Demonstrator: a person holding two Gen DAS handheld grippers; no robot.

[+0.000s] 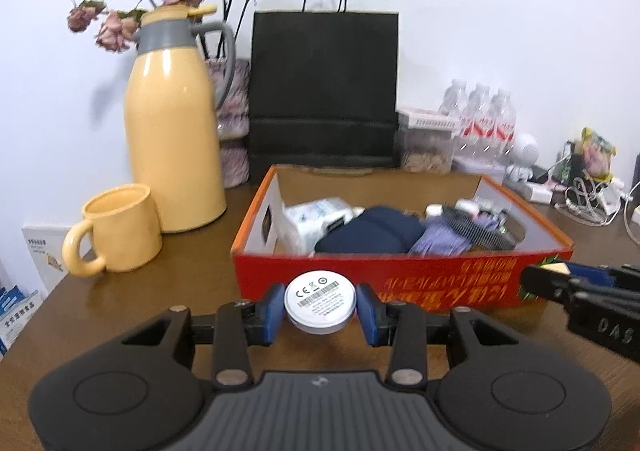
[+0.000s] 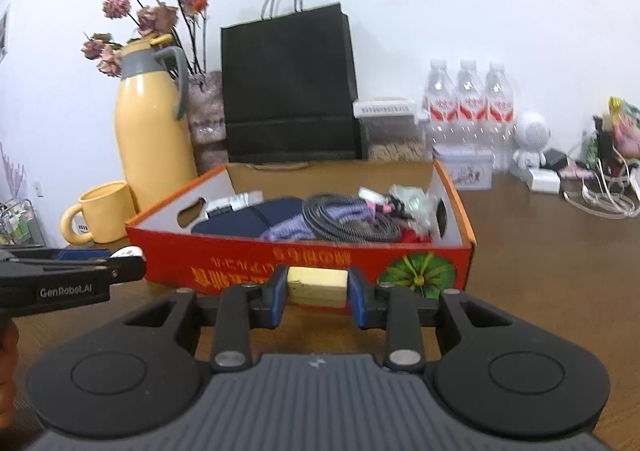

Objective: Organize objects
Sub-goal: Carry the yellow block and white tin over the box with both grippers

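A red and orange cardboard box (image 1: 400, 275) (image 2: 248, 255) stands open on the brown table, holding a navy pouch (image 1: 368, 235), a striped cable (image 2: 340, 219), a white packet and other small items. My left gripper (image 1: 320, 309) is shut on a white round puck (image 1: 320, 301) with a label, just in front of the box's near wall. My right gripper (image 2: 318, 289) is shut on a pale yellow block (image 2: 318, 286), also just before the box front. Each gripper shows at the edge of the other's view.
A yellow thermos jug (image 1: 172, 131) and yellow mug (image 1: 116, 229) stand left of the box. Behind are a black paper bag (image 1: 324, 91), dried roses, a clear container, water bottles (image 2: 464, 107), a tin (image 2: 466, 167), a white robot figure and cables at the right.
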